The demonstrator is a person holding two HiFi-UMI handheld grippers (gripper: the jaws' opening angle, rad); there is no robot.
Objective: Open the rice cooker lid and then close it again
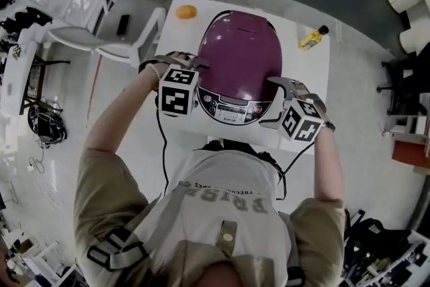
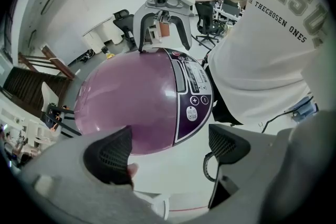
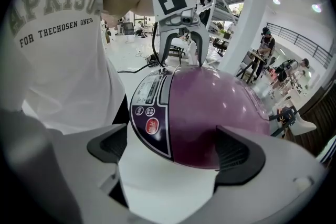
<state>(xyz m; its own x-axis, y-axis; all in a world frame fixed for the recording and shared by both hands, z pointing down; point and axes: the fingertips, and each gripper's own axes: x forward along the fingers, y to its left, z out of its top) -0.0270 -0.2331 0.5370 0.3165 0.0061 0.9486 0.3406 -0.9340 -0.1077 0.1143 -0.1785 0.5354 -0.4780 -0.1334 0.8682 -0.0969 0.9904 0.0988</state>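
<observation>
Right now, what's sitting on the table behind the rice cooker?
Behind the rice cooker, an orange object sits at the far left of the table, and a yellow bottle with a dark cap at the far right. The cooker hides the tabletop directly behind it.

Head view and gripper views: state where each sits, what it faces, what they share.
Head view: on the head, looking down on the rice cooker; shirt, left claw, right claw.
Left gripper view: behind the left claw, facing the cooker; shirt.
Right gripper view: behind the right claw, likewise.
Shared: cooker's control panel.
</observation>
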